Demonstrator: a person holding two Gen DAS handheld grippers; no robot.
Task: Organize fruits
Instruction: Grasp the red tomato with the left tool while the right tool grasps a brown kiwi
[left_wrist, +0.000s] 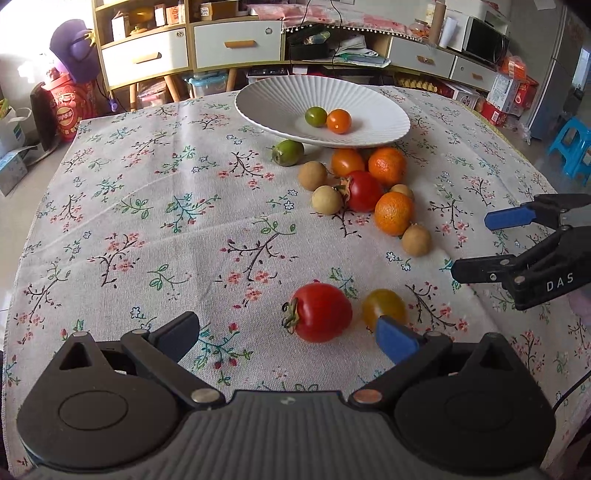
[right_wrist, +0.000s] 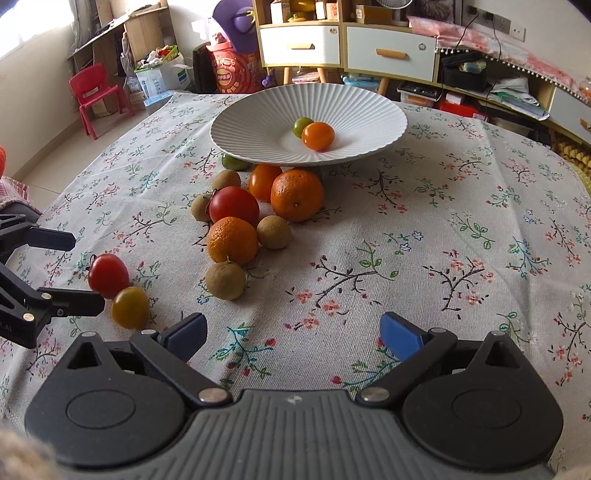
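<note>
A white ribbed bowl stands at the far side of the table and holds a green tomato and an orange tomato. In front of it lies a cluster of fruit: mandarins, a red tomato, longans and a green fruit. A red tomato and a yellow tomato lie just ahead of my left gripper, which is open and empty. My right gripper is open and empty over bare cloth; it also shows in the left wrist view. The bowl also shows in the right wrist view.
The table has a floral cloth. Cabinets with drawers and clutter stand behind it. A red child's chair is on the floor at the left, blue stools at the right.
</note>
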